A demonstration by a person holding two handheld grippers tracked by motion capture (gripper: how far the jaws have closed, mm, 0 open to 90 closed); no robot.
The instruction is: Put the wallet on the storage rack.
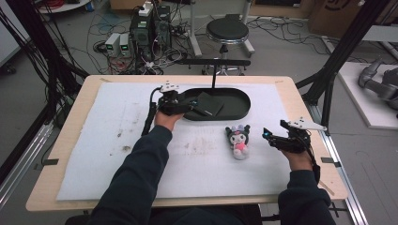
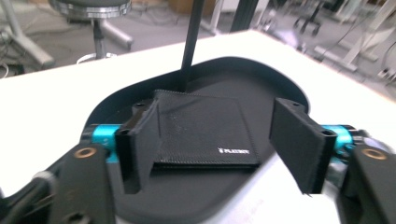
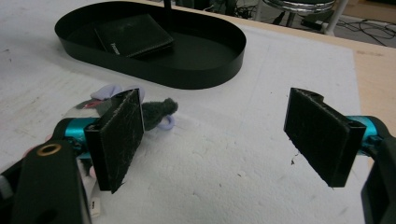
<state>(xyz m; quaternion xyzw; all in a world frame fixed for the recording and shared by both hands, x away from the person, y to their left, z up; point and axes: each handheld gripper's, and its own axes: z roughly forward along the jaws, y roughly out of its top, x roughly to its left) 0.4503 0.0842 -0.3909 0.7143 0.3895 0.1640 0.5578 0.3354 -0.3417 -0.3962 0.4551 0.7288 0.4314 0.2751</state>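
Note:
A black wallet (image 1: 209,104) (image 2: 205,133) (image 3: 133,35) lies flat in the left half of a black oval tray (image 1: 244,101) (image 2: 280,88) (image 3: 187,77) at the back of the table. My left gripper (image 1: 182,106) (image 2: 219,144) hovers at the tray's left end, open, its jaws on either side of the wallet; the left pad overlaps the wallet's edge. A small plush toy (image 1: 238,141) (image 3: 159,112) with a dark head and pink body lies on the mat in front of the tray. My right gripper (image 1: 276,137) (image 3: 219,137) stands open just right of the toy, holding nothing.
A thin black post with a crossbar (image 1: 213,62) rises from the tray's back. The white foam mat (image 1: 117,140) covers most of the wooden table. A stool (image 1: 227,30), computers and cables stand on the floor beyond. Black frame struts (image 1: 328,79) flank the table.

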